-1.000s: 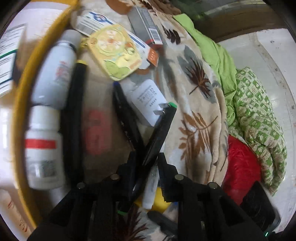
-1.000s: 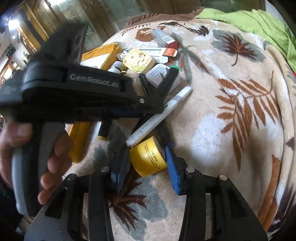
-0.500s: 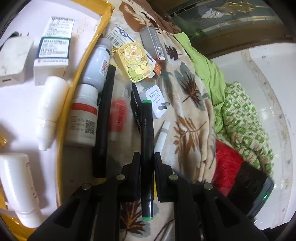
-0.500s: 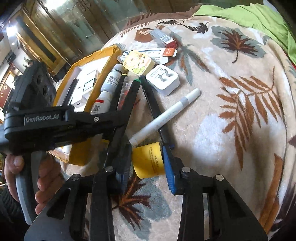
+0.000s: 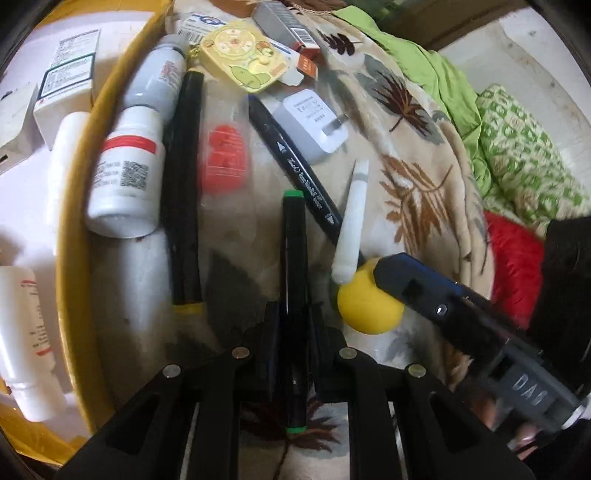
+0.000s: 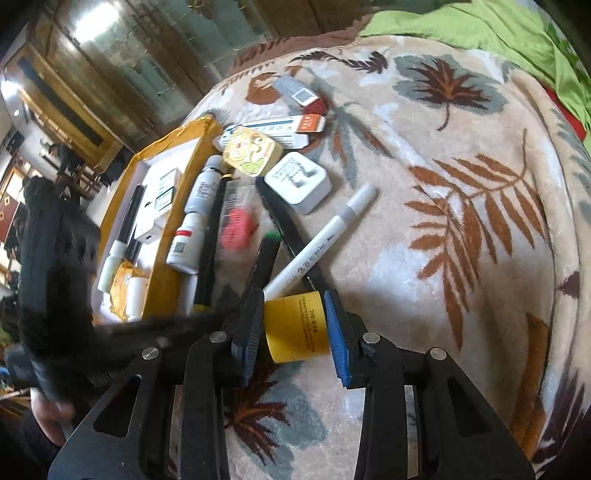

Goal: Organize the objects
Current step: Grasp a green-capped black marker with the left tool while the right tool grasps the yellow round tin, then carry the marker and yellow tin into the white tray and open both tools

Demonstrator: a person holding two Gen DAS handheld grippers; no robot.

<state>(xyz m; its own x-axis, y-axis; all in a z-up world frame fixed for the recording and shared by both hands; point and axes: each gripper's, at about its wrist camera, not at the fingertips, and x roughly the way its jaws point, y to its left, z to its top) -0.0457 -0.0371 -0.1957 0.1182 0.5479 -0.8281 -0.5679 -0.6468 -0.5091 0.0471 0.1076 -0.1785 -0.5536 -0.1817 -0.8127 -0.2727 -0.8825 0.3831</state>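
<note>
**Both tongs loaded beside the yellow tray**

The left gripper [image 5: 293, 328] is clamped nearly closed on a black marker with green end caps [image 5: 294, 295], which runs straight out along its fingers toward 12 o'clock in the left wrist view. The right gripper [image 6: 293, 328] stands partly open with its blue pads pressed on either side of a small yellow jar [image 6: 296, 325] lying on its side on the leaf-patterned blanket [image 6: 461, 229].

The yellow tray [image 5: 74, 236] fills the 9 o'clock side of the left wrist view; its raised rim curves from 11 down to 7 o'clock. Inside it lie white bottles and a white carton. Just outside the rim, a white pill bottle with a red band [image 5: 123, 184] and a grey spray bottle [image 5: 157, 74] lie against the wall, with a black marker with a yellow cap [image 5: 184, 184] beside them.

At 12 o'clock from the held marker lie a red item in a clear wrapper [image 5: 223, 162], a second black marker [image 5: 295, 170], a white plug charger [image 5: 316, 125] and a white pen [image 5: 351, 229] whose lower end touches the jar. A yellow cartoon tin [image 5: 240, 59] and flat cartons crowd 12 o'clock.

In the right wrist view, the blanket from 1 to 5 o'clock is bare cloth, giving open room; a green cloth [image 6: 480, 26] borders it at 1 o'clock.
</note>
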